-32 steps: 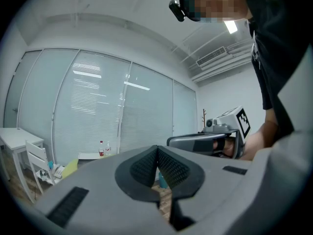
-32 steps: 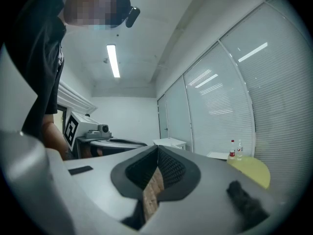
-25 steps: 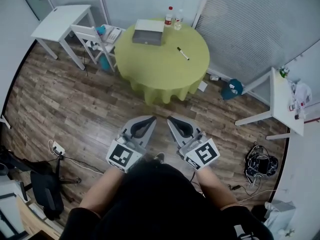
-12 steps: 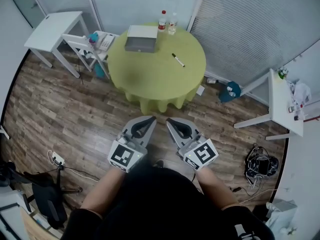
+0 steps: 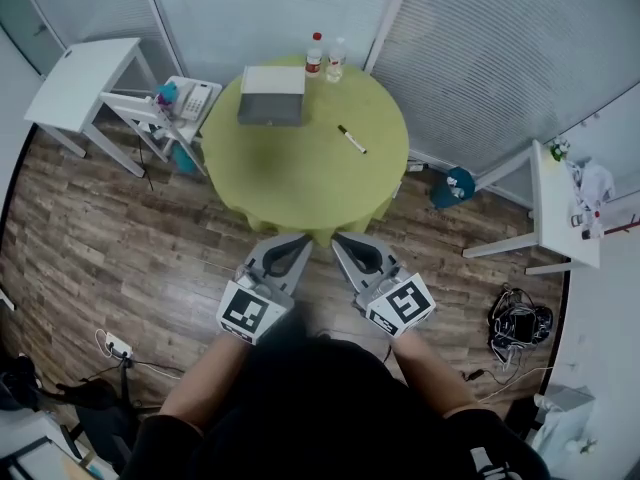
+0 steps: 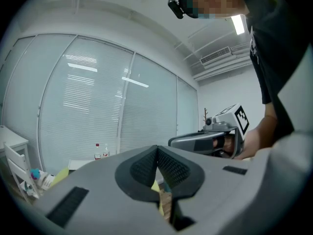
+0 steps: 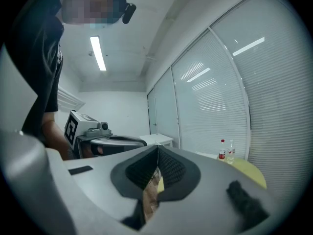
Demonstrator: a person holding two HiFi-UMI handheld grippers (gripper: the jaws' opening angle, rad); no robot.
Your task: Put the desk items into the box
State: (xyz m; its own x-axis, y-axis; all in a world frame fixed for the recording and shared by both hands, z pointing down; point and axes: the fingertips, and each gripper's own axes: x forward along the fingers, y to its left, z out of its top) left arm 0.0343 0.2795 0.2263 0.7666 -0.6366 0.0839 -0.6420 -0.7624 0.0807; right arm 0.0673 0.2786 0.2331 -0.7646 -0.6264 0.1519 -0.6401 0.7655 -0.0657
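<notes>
A round table with a yellow-green cloth (image 5: 300,168) stands ahead. On it lie a grey box with a white lid (image 5: 270,95) at the far left and a black marker (image 5: 351,139) right of centre. My left gripper (image 5: 300,242) and right gripper (image 5: 340,241) are held side by side just short of the table's near edge. Both are shut with nothing between the jaws. In the left gripper view the left gripper (image 6: 157,151) has its jaws meeting at the tip. The right gripper (image 7: 157,151) shows the same in its own view.
Two bottles (image 5: 325,58) stand at the table's far edge. A white chair with a phone (image 5: 180,103) and a white side table (image 5: 75,83) are at the left. Another white table (image 5: 565,203) stands at the right. Cables (image 5: 520,323) lie on the wooden floor.
Both grippers and the person have moved forward toward the round table. The table now sits closer, its near edge just beyond the jaw tips. Jaws stayed shut.
</notes>
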